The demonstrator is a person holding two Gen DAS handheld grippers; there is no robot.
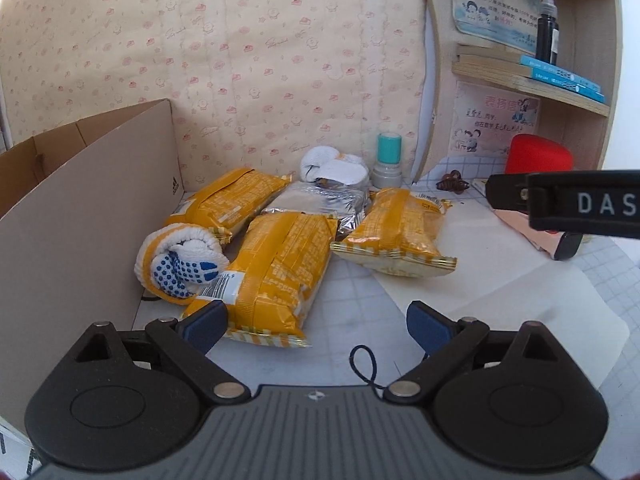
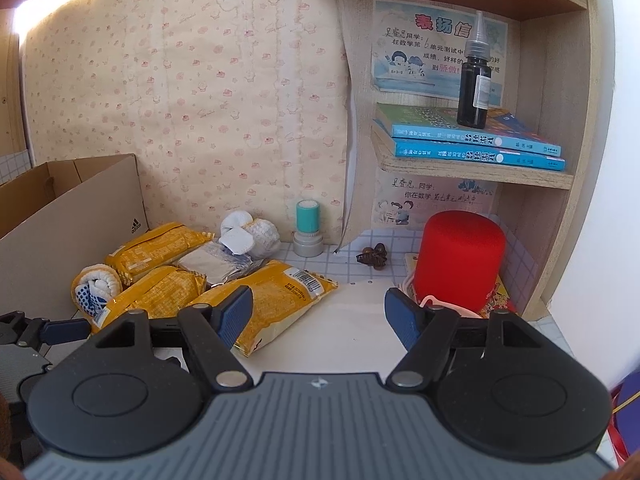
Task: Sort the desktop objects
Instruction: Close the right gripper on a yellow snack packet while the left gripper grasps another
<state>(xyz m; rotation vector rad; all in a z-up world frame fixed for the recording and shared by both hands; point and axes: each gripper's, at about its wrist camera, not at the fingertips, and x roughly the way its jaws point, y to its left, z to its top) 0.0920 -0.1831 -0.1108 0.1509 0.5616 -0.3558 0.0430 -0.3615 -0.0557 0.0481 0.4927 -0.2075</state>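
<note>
Left gripper (image 1: 316,326) jaws wide, empty; yellow foil snack packet (image 1: 276,276) just beyond left pad. Right gripper (image 2: 320,316) jaws wide, empty; red cylindrical container (image 2: 460,264) ahead-right.

Ahead of the tongs hangs a cream quilted cloth (image 2: 208,112) printed with small pink figures. To the right stands a pale wooden shelf unit (image 2: 560,184) with printed certificates (image 2: 424,56) pinned to its back. The tabletop (image 1: 624,280) wears a blue-gridded white cover. Daylight glares upper left.
</note>
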